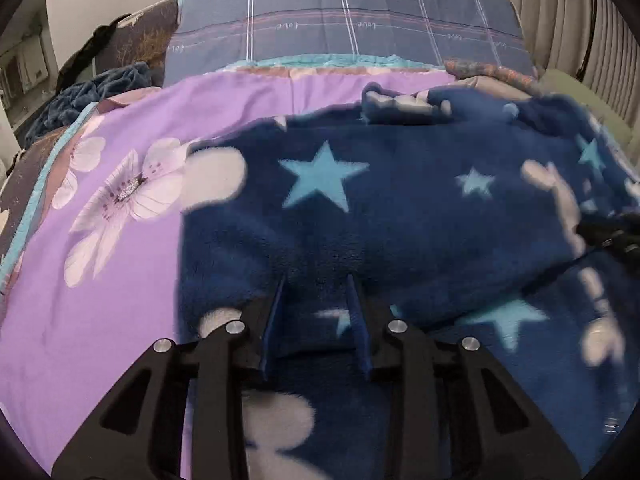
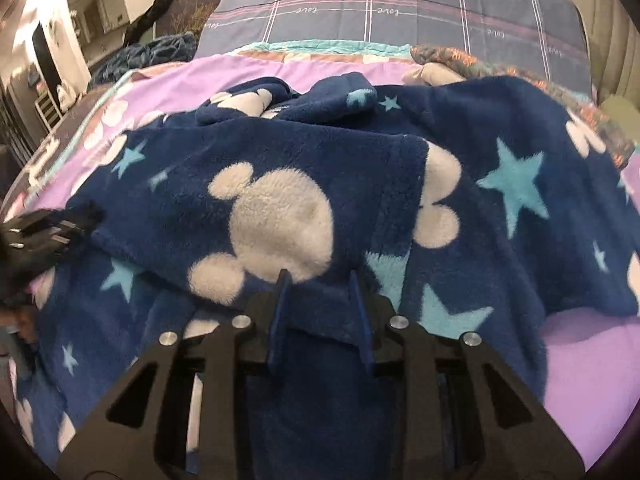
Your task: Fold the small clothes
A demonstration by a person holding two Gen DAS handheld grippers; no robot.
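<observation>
Left hand-held gripper (image 1: 316, 280) jaws straddle a fold of fleece garment (image 1: 400, 208)

I can read one little word, "love", written in thin white curly letters on the blue checked pillow (image 2: 400, 4) at the far end of the bed. It is there again and again along a pale line, and from my left claw's camera it looks upside down. I see no other words or numbers that I can read.
</observation>
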